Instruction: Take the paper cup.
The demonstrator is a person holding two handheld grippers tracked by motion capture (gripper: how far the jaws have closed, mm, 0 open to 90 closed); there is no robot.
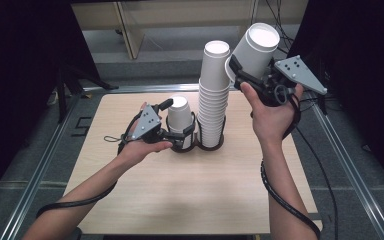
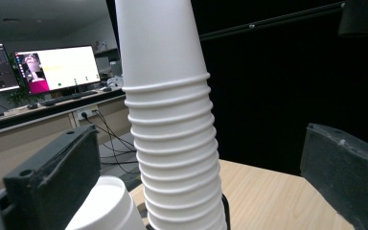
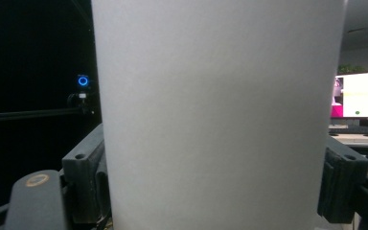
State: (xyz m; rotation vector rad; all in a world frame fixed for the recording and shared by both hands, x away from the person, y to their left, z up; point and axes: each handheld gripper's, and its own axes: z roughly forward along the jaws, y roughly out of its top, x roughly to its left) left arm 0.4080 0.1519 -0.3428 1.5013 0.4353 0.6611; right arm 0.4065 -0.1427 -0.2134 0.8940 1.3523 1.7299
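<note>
A tall stack of upside-down white paper cups (image 1: 215, 100) stands in one ring of a black holder (image 1: 203, 146) on the wooden table (image 1: 180, 190). A single white cup (image 1: 179, 116) sits in the holder's other ring, left of the stack. My left gripper (image 1: 176, 120) is open, its jaws standing wide on either side of this cup without pressing it. In the left gripper view the cup (image 2: 108, 206) lies near the left jaw, with the stack (image 2: 172, 143) just ahead. My right gripper (image 1: 252, 70) is shut on another white cup (image 1: 255, 47), held tilted high beside the stack's top. The held cup (image 3: 215, 115) is pinched between both jaws.
Metal rails (image 1: 45, 160) run along the table's sides, with dark curtains beyond. A pale cabinet (image 1: 130, 30) stands behind the table. A desk with lit monitors (image 2: 57, 67) shows off to one side. Bare tabletop lies in front of the holder.
</note>
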